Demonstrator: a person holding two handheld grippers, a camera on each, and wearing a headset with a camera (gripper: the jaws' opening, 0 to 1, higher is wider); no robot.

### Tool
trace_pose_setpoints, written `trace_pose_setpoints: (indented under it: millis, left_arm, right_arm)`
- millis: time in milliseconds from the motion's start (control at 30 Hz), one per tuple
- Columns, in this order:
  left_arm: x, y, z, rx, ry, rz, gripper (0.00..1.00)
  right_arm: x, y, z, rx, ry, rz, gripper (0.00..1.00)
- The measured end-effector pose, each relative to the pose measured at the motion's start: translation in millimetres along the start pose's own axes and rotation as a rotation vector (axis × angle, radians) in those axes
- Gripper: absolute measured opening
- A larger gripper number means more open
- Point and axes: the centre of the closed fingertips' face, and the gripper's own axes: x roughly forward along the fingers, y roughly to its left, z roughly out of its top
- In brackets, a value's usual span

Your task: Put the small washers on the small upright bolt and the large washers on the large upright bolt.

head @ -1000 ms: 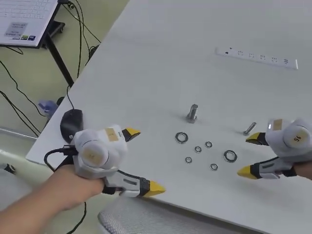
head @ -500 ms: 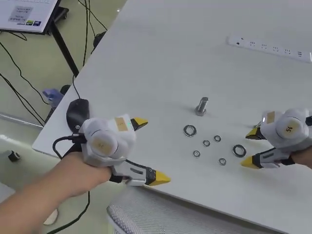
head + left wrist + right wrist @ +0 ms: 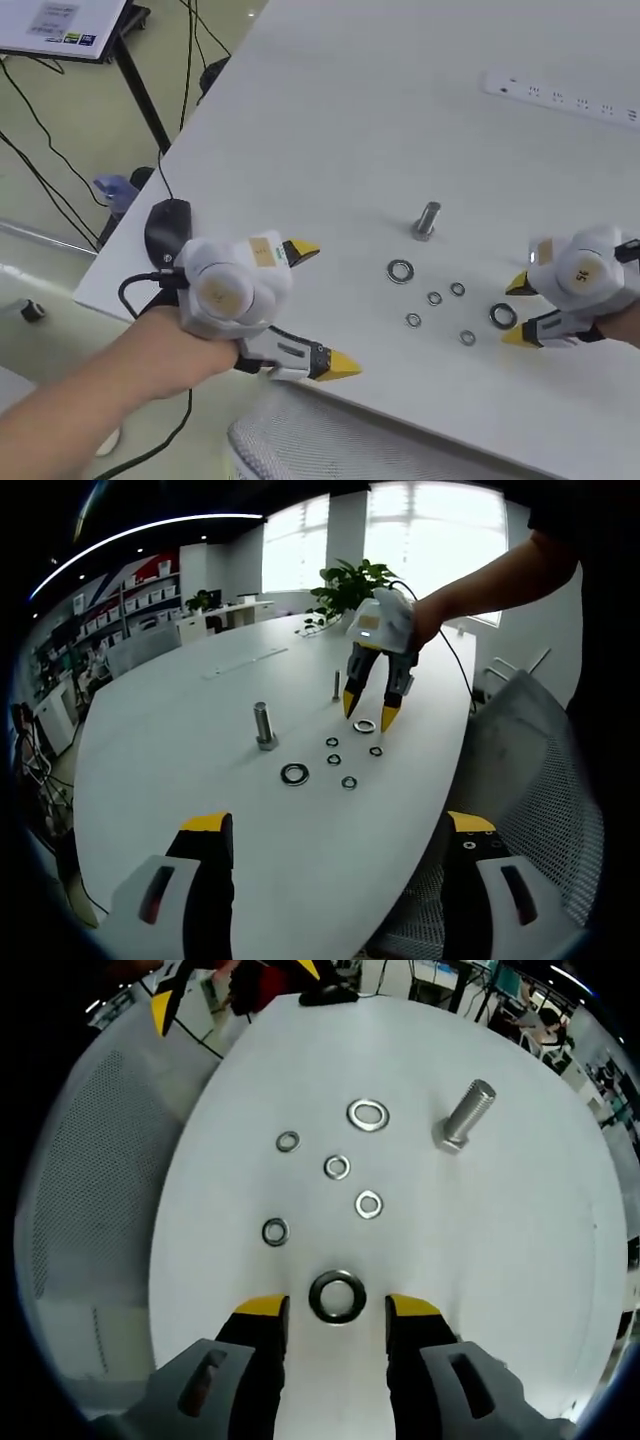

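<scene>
A large bolt (image 3: 426,220) stands upright on the white table (image 3: 330,120). A thin small bolt (image 3: 336,685) stands farther back in the left gripper view. One large washer (image 3: 400,270) lies flat near the big bolt, and several small washers (image 3: 434,298) are scattered beside it. A second large washer (image 3: 337,1296) lies on the table between the yellow tips of my right gripper (image 3: 337,1308), which is open and straddles it (image 3: 518,311). My left gripper (image 3: 325,308) is open with nothing between its jaws, at the table's near edge, left of the washers.
A white power strip (image 3: 560,97) lies at the far right of the table. A black mouse (image 3: 167,228) sits by the table's left edge. A mesh chair back (image 3: 300,450) is just below the near edge. Cables trail on the floor at left.
My right gripper has moved left toward the washers and now straddles the right-hand large washer, hiding the small bolt in the head view. The left gripper has barely moved.
</scene>
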Motion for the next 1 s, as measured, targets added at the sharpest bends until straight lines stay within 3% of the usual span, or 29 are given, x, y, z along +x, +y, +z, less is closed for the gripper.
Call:
trace_pose_setpoints:
  millis: [333,433,633,833,1000]
  left_arm:
    - [0.8,-5.6,-0.8,0.011,0.005,-0.018,0.83]
    - [0.4,-6.1,-3.1,0.009,0.016,-0.027,0.81]
    - [-0.7,-4.6,3.8,-0.018,-0.014,-0.025,0.79]
    - [1.9,-10.2,-1.6,-0.011,0.001,-0.037,0.77]
    - [3.0,-14.4,-3.4,-0.021,0.003,-0.046,0.74]
  right_arm:
    - [1.9,-0.1,-1.3,-0.014,0.001,0.011,0.36]
    - [2.2,-1.9,-0.9,-0.018,0.015,0.013,0.34]
    - [2.0,-3.7,-0.6,-0.013,0.036,0.006,0.31]
    - [2.9,-0.9,1.6,-0.024,0.071,-0.002,0.25]
    - [3.9,-4.5,-0.8,0.014,0.109,-0.004,0.23]
